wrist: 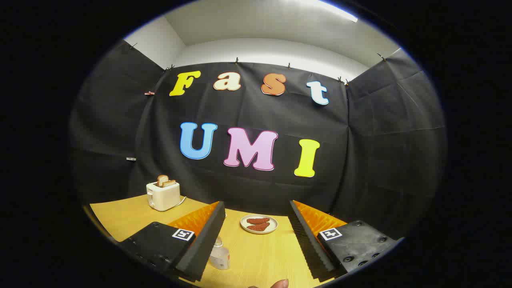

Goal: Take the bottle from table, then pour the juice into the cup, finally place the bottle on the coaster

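A small clear bottle (219, 255) stands upright on the wooden table (260, 256), close against the inner side of the left finger. My gripper (256, 236) is open, its two fingers (200, 244) spread wide and raised above the table. The bottle sits between the fingers, nearer the left one, and nothing presses on it. The bottle's lower part is partly hidden by the left finger.
A white plate (259, 224) with brown food pieces lies just beyond the fingers. A white toaster (163, 195) with toast in it stands at the table's far left. A fingertip of a person's hand (280, 283) shows at the near edge.
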